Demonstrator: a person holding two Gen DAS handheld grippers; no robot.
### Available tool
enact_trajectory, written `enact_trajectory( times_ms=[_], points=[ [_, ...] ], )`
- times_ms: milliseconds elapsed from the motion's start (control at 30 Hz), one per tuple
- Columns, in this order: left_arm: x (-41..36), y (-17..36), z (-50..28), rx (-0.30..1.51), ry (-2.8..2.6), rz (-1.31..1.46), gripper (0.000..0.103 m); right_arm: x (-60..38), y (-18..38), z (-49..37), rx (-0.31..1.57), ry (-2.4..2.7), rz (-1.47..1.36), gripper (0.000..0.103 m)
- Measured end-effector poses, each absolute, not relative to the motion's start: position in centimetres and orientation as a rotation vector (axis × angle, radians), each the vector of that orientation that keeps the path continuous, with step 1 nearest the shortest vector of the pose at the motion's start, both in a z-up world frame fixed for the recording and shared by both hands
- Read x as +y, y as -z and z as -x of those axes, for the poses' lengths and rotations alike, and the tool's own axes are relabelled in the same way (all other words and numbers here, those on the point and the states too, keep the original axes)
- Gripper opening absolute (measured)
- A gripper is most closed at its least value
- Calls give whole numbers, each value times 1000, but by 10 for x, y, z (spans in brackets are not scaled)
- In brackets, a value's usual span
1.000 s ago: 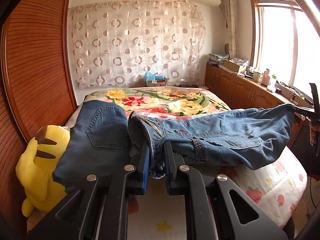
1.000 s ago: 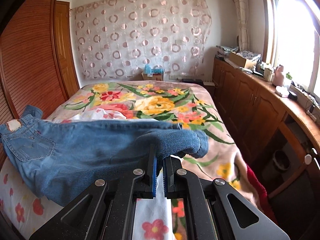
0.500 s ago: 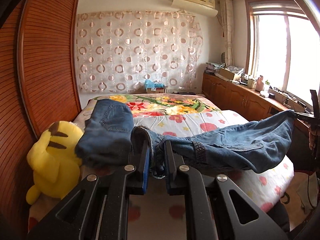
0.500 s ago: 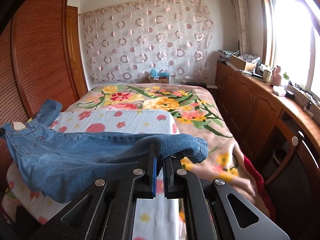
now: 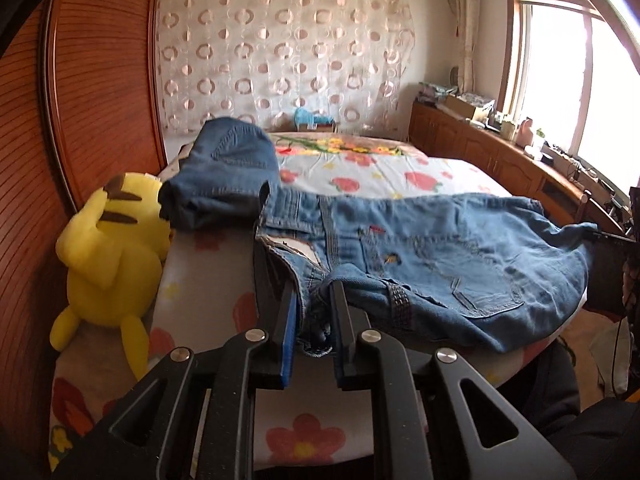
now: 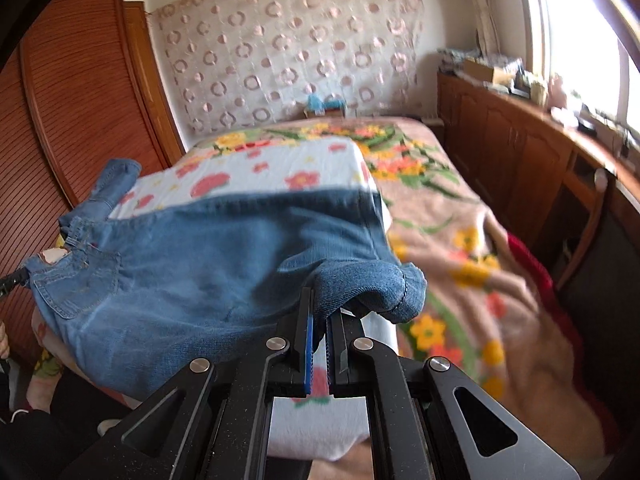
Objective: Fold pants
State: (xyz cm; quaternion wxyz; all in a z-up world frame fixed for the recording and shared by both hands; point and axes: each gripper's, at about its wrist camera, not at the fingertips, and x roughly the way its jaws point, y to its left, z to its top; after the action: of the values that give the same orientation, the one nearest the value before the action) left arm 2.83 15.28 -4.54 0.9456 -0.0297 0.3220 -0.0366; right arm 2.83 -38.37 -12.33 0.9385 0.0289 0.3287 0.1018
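Light blue jeans (image 5: 432,256) stretch across the near end of the bed between both grippers. My left gripper (image 5: 314,304) is shut on the waistband end by the open fly. My right gripper (image 6: 322,312) is shut on the folded leg end of the jeans (image 6: 200,276), which bunches over the fingertips. In the left wrist view the right gripper (image 5: 612,240) shows at the far right, holding the cloth. The jeans lie low over the flowered sheet.
A folded pair of dark blue jeans (image 5: 228,176) lies at the bed's left side. A yellow plush toy (image 5: 112,256) lies beside it against the wooden wardrobe (image 5: 92,92). A flowered blanket (image 6: 452,216) covers the far bed. Wooden cabinets (image 6: 516,152) run under the window at right.
Both grippers have come down and back toward the near edge of the bed with the jeans, which now spread lower over the sheet. Both grips are unchanged.
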Motion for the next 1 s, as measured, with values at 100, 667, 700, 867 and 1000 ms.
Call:
enact_trajectory(
  times_ms=[100,667,700,867,1000],
  points=[
    [155,47,-25,668,73,63,20,-384,140,-27,707,-191,-68,4],
    [144,33,-26,631,128,74,87,-382,142,-33,731,-182,-103,4],
    [143,36,-29,639,132,81,87,-383,145,-31,733,-182,-106,4],
    [122,56,-53,700,177,87,87,-386,151,-27,736,-184,-107,5],
    [100,70,-68,740,235,85,87,-383,148,-21,726,-177,-98,10]
  ],
)
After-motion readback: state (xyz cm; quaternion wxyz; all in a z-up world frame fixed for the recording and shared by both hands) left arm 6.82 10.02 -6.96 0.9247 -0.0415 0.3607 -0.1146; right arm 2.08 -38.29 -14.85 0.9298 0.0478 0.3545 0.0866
